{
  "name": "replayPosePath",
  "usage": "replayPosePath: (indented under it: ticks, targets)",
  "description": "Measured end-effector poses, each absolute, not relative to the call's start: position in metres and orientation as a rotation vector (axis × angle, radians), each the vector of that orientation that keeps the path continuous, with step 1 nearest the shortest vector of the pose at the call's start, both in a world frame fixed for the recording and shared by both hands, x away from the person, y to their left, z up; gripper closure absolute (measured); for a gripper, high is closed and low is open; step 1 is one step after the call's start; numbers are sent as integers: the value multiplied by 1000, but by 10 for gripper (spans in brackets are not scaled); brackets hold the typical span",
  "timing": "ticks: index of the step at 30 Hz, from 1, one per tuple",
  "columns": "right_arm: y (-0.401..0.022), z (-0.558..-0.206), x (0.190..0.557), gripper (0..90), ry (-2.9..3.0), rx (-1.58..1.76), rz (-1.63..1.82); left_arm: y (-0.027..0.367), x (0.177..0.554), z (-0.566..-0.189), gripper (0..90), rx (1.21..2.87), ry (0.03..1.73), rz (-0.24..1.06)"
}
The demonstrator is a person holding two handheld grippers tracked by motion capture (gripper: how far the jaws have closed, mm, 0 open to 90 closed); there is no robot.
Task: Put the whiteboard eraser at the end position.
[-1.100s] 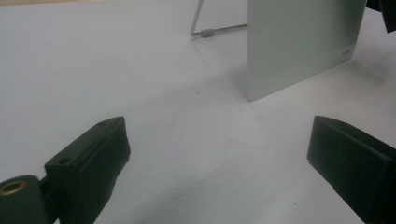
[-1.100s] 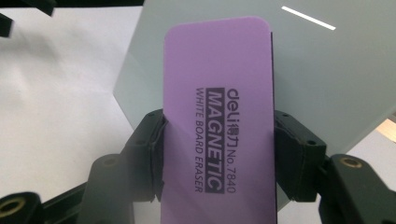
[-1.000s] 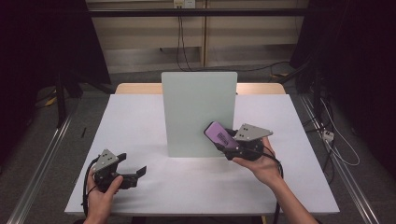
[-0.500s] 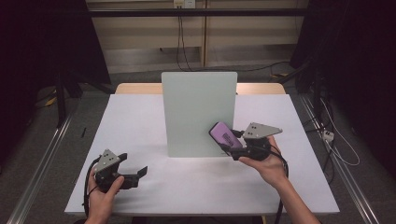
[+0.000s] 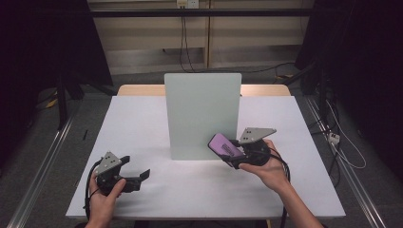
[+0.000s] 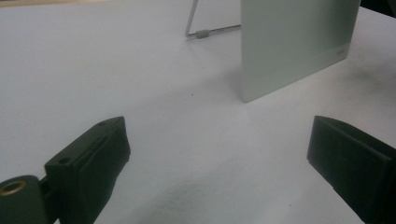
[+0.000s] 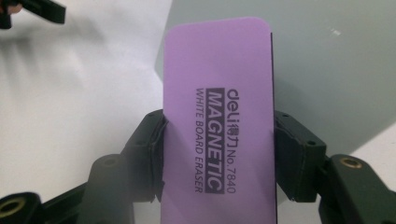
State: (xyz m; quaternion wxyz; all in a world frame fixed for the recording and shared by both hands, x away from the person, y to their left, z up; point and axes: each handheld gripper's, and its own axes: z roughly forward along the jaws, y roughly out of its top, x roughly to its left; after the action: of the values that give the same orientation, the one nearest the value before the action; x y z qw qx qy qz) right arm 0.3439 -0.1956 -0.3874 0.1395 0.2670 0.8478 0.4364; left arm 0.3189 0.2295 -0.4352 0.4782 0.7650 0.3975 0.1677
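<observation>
Eraser held at the lower right of the upright board; wiping contact not confirmed.

The left gripper (image 5: 135, 179) rests low at the near left of the white table (image 5: 142, 118), jaws spread with nothing between them, in the same spot as a second ago, hand wrapped around its body. The whiteboard (image 5: 202, 114) stands upright at mid-table on its wire stand (image 6: 198, 28). The right gripper (image 5: 233, 156) pinches the purple eraser (image 7: 219, 121) across its long sides; over the last second it has drifted slightly rightward and toward the person along the board's lower right corner, suggesting a wipe stroke or an approach to one. The right palm cradles the gripper from beneath, eraser tilted up-left toward the board.
</observation>
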Motion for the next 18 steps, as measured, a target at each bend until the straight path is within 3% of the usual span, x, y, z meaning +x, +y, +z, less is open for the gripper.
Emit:
replayPosePath:
  ticks: [18]
  targets:
    - [-176, -390, 339, 416, 2633, 744, 1140, 228, 319, -435, 54, 1886, 966, 418]
